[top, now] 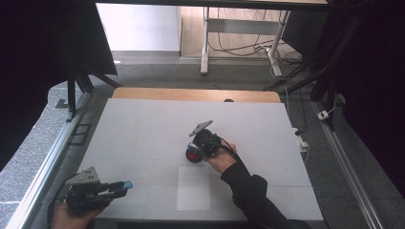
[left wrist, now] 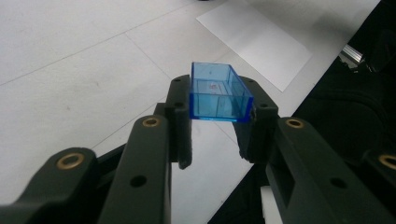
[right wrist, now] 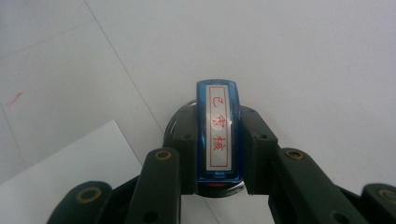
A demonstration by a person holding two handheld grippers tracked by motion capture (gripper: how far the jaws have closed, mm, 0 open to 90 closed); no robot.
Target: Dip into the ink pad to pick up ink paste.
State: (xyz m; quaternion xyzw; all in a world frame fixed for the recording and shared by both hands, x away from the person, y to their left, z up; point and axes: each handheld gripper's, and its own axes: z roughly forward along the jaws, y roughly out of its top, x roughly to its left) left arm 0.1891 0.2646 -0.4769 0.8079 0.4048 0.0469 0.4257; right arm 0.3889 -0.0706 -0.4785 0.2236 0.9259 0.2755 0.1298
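Near the table's (top: 143,124) front-left corner the left gripper (left wrist: 219,114) is clamped on a clear blue cap (left wrist: 218,93), held just above the surface. Further in, near the middle, the right gripper (right wrist: 218,149) grips a blue stamp (right wrist: 217,133) with red characters, pressing it onto a round ink pad (top: 192,155), just beyond 1 white paper sheet (top: 193,188)

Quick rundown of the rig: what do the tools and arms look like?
Both tools are black with two jaws on linked arms with brass-coloured pivot pins. The left tool and right tool each carry a grey three-cornered plate on top. A black cable trails from each. The right arm wears a black sleeve.
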